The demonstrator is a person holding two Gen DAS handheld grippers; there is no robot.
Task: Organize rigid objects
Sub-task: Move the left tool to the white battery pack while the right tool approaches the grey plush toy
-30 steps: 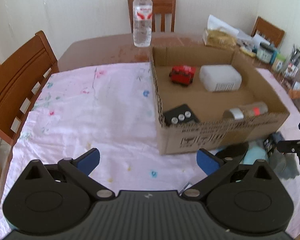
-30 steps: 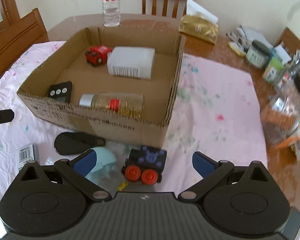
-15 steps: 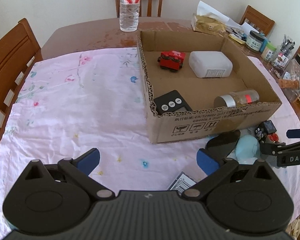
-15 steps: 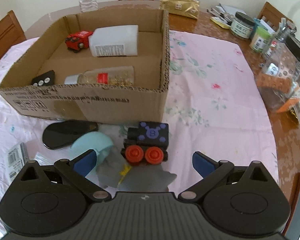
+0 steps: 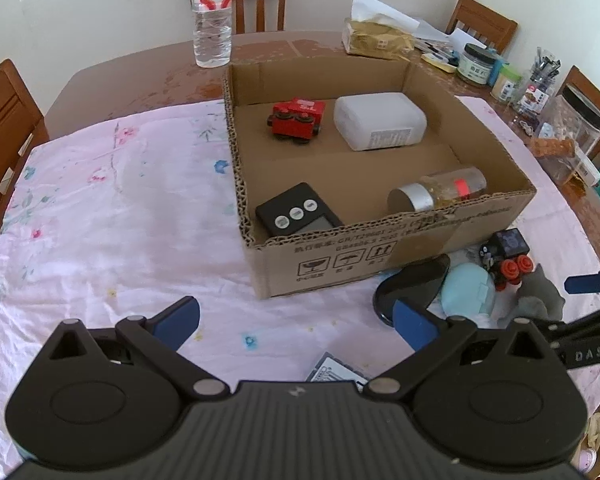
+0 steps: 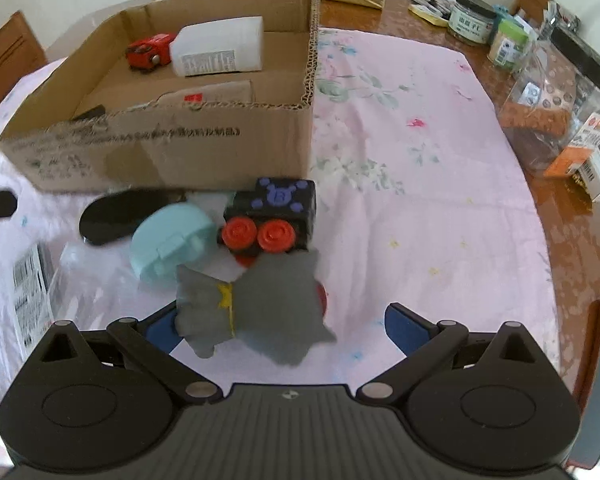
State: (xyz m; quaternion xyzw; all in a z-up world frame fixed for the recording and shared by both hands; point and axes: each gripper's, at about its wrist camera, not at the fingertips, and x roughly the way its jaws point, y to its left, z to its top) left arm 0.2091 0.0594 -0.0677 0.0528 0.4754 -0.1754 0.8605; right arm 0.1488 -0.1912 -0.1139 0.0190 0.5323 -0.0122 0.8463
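Right gripper (image 6: 278,326) spread wide, empty, low over grey felt toy (image 6: 256,312). Left gripper (image 5: 296,320) equally wide, gripping nothing. Just beyond toy: black wooden train with red wheels (image 6: 274,216), touching pale blue round case (image 6: 170,242). Farther: open cardboard box (image 5: 380,248) on pink-clothed table (image 5: 100,208), containing red toy train (image 5: 298,118), white plastic container (image 5: 380,120), glass jar (image 5: 436,194).

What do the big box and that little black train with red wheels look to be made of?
The box is plain brown corrugated cardboard: fluted edges show along its rim. The black train looks like painted wood, matte and blocky, though plastic is possible.
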